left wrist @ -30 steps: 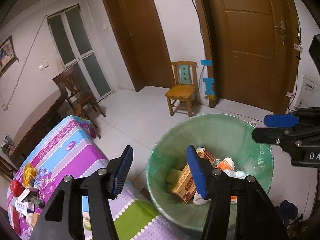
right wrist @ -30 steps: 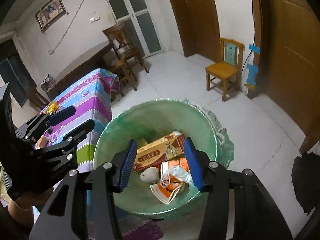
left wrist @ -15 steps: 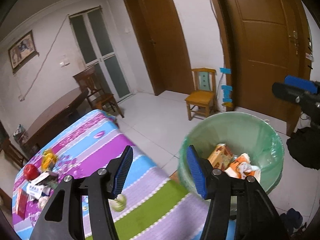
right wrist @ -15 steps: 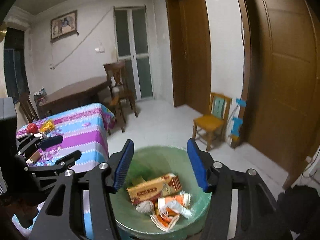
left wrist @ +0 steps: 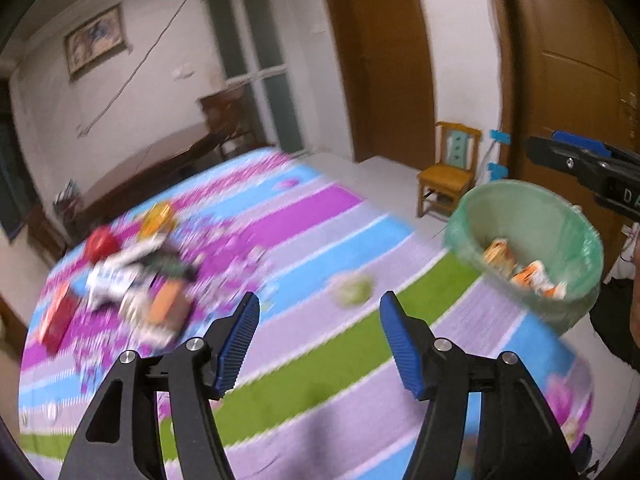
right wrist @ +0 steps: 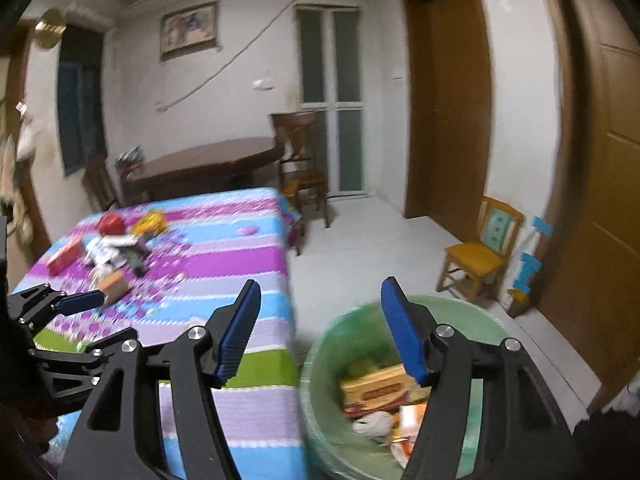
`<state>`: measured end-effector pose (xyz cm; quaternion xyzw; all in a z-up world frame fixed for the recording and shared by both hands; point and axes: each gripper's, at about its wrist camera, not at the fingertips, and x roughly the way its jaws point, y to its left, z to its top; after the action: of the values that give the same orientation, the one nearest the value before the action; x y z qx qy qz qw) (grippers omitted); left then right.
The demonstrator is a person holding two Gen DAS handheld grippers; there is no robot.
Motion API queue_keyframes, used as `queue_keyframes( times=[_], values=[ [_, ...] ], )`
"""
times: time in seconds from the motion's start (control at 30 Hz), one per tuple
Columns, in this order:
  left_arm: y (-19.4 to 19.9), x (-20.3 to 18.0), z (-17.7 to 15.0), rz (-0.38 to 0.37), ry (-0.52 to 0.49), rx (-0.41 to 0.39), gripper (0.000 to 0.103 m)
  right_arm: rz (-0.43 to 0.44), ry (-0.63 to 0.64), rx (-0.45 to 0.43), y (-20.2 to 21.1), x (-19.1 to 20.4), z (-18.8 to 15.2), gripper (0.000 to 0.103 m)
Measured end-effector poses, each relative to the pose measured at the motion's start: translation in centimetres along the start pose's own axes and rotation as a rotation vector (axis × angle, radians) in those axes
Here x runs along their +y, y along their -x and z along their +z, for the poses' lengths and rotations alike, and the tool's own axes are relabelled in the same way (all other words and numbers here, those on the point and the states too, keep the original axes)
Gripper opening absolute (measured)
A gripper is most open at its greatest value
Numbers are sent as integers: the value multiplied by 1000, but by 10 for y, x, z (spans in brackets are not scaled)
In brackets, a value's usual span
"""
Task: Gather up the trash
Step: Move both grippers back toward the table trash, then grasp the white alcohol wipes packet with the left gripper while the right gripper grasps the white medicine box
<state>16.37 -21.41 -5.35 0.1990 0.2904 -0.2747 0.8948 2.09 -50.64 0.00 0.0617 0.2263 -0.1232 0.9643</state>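
A pile of trash lies blurred at the far left of the striped tablecloth: a red round thing, a yellow packet, white wrappers and an orange box. A crumpled pale green ball sits alone near the middle. My left gripper hovers over the cloth, its jaws opening with nothing between them. The green-lined trash bin stands off the table's right end and holds a cardboard box and wrappers. My right gripper hangs above the bin's left rim, its jaws opening and empty.
A small yellow chair stands by the brown doors on the right. A dark wooden table and a dark chair are behind the striped table. White tiled floor lies between the table and the doors.
Both views have swung left, from over the bin to the striped table. The bin now sits at the right of each view. Both pairs of jaws stand wider apart.
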Motion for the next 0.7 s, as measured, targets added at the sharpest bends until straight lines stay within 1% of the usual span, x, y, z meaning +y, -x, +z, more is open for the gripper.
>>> queue_keyframes(
  times=[0.1,0.17,0.33,0.37,0.43,0.47,0.57,0.67,0.7],
  values=[
    [4,38,-25,31,56,36,65,60,41,33,-17,28,-2,64],
    [7,61,-40,59,94,53,68,104,64,61,-29,49,-4,65],
    [16,126,-83,119,232,120,69,228,145,141,-58,108,-15,66],
    [17,134,-88,126,249,127,69,258,164,159,-64,121,-16,66],
    [20,162,-101,150,314,148,69,302,198,182,-73,141,-18,66],
    [21,168,-103,158,331,151,70,326,219,194,-77,151,-17,66],
    [22,206,-109,192,428,156,74,390,283,205,-94,182,-8,68],
    [14,233,-99,213,496,181,74,440,328,213,-120,205,10,70],
    [10,245,-92,210,522,178,75,451,348,214,-132,215,18,71]
  ],
)
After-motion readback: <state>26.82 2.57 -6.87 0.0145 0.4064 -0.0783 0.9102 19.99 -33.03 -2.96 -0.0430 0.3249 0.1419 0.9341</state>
